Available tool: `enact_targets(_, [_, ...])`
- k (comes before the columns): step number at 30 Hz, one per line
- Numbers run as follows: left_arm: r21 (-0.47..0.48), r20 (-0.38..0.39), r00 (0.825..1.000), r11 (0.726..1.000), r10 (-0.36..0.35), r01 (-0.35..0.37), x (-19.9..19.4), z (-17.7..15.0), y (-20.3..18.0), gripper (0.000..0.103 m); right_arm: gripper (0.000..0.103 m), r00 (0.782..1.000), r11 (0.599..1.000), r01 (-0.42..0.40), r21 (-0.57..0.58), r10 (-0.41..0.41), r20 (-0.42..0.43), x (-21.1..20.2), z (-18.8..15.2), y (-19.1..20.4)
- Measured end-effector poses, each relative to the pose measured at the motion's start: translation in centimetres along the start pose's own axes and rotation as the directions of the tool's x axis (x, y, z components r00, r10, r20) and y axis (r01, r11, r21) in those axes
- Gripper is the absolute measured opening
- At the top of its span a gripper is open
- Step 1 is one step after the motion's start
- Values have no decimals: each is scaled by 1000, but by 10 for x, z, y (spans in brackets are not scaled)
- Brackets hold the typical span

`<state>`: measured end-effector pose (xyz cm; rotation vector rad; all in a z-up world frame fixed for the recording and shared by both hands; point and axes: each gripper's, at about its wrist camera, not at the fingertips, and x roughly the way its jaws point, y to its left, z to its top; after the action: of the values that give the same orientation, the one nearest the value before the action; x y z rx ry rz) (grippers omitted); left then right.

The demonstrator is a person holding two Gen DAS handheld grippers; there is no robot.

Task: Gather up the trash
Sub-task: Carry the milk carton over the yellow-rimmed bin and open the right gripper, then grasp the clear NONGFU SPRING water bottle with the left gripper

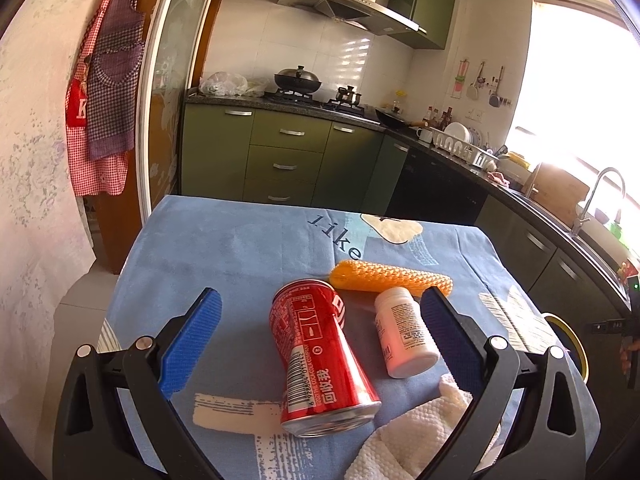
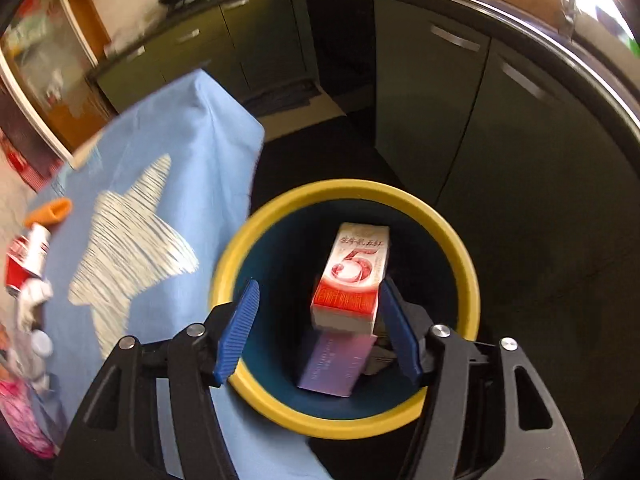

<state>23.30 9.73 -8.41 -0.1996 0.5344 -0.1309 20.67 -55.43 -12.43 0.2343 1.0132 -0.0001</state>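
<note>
My left gripper hangs open low over the blue-clothed table. A dented red cola can lies between its fingers, untouched. A white pill bottle lies just inside the right finger, a crumpled white paper towel sits below it, and an orange foam net sleeve lies behind. My right gripper points down over the yellow-rimmed bin. A red and white box marked "5" sits between its jaws against the right pad, with a wide gap to the left pad. A purple box shows beneath it inside the bin.
The bin stands on the dark floor off the table's right edge. Green cabinets and a dark counter with a sink run behind and to the right. More clutter lies blurred at the table's near left.
</note>
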Motion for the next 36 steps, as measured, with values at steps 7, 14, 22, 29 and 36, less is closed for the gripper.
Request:
enact_targets(7, [80, -9, 994, 991, -111, 112, -7, -2, -25, 98, 69, 998, 999, -47, 28, 46, 32, -19, -31, 5])
enact_targets(14, [299, -191, 946, 902, -263, 312, -22, -5, -83, 98, 69, 994, 995, -98, 36, 96, 46, -25, -61, 12])
enact_targets(22, [499, -496, 818, 674, -292, 544, -53, -32, -143, 98, 69, 988, 990, -137, 34, 134, 71, -28, -72, 16])
enact_targets(29, [530, -627, 746, 579, -225, 620, -57, -60, -163, 84, 69, 983, 984, -175, 44, 172, 57, -18, -79, 19])
enact_targets(36, [554, -672, 727, 557, -140, 619, -34, -74, -165, 80, 69, 980, 980, -196, 43, 194, 47, -14, -81, 22])
